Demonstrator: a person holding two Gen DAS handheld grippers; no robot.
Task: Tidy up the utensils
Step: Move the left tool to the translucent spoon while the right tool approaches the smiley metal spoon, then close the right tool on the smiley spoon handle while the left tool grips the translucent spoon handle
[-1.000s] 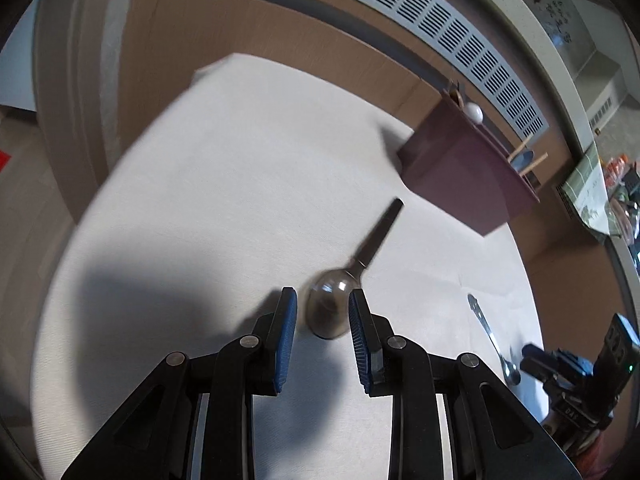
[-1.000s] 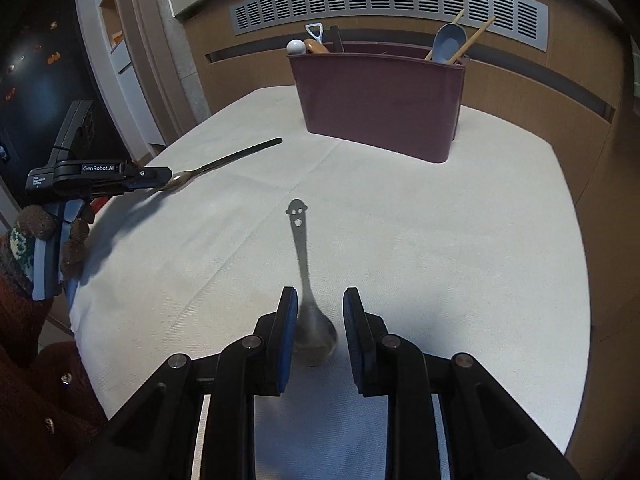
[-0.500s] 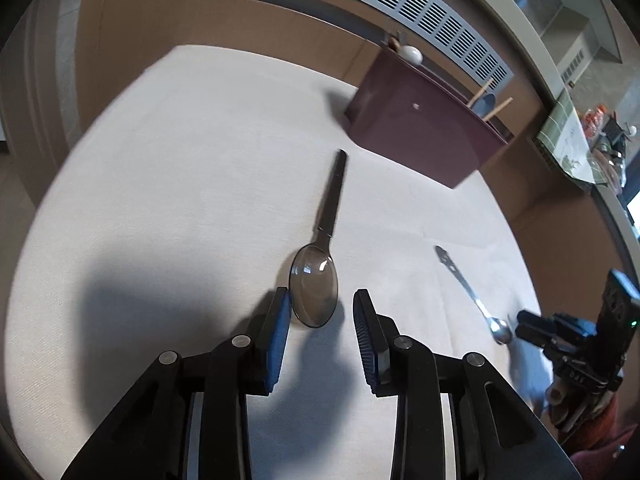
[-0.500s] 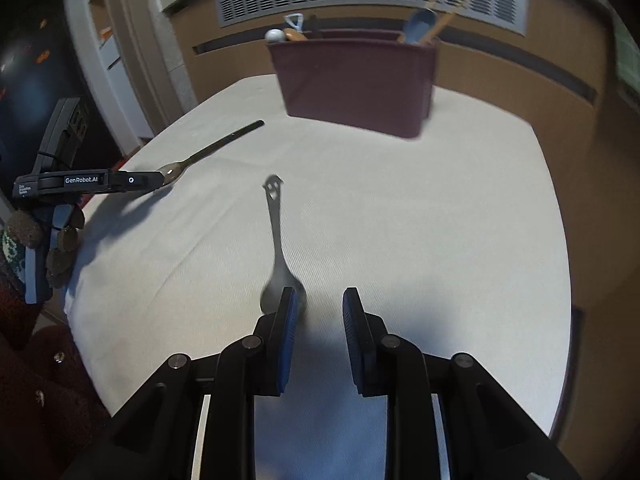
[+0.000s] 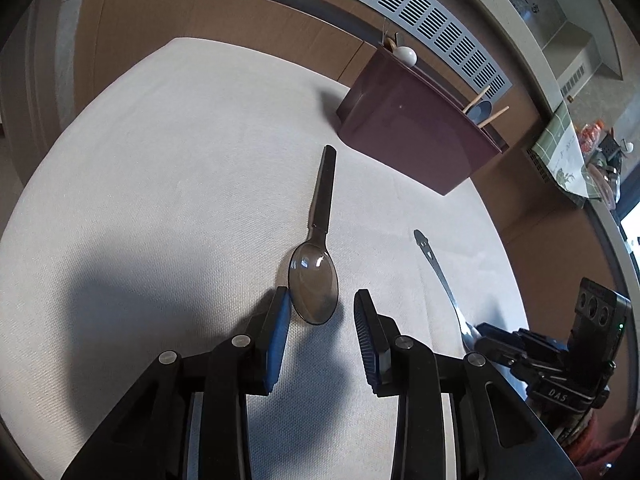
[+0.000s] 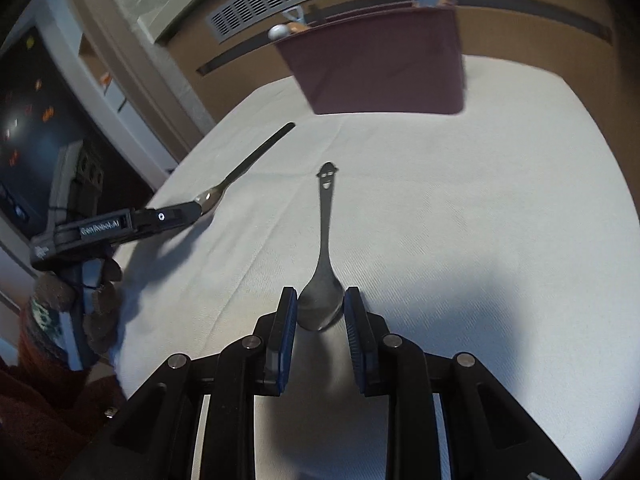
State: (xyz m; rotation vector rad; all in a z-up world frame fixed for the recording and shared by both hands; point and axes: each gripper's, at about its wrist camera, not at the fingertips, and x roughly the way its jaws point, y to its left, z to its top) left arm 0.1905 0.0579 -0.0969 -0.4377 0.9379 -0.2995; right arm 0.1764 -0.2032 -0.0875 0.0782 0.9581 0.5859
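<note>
1. Desk (image 5: 168, 168), white cloth: rounded near edges are seen in both views; broad bare cloth lies left of the left tool and right of the right tool.
2. Maroon utensil holder (image 6: 384, 64): set at the far edge before a vented panel, well apart from both spoons; utensils are seen standing inside.
3. Left tool (image 5: 320, 320): jaws spread wide, nothing held. The black-handled spoon (image 5: 316, 276) lies flat, bowl just ahead of the tips, handle toward the holder. Half a second ago the gap was narrower.
4. Right tool (image 6: 320, 312): jaws set close beside the bowl of the smiley-handled spoon (image 6: 324, 240); contact cannot be told. Earlier the bowl lay outside the left finger.
</note>
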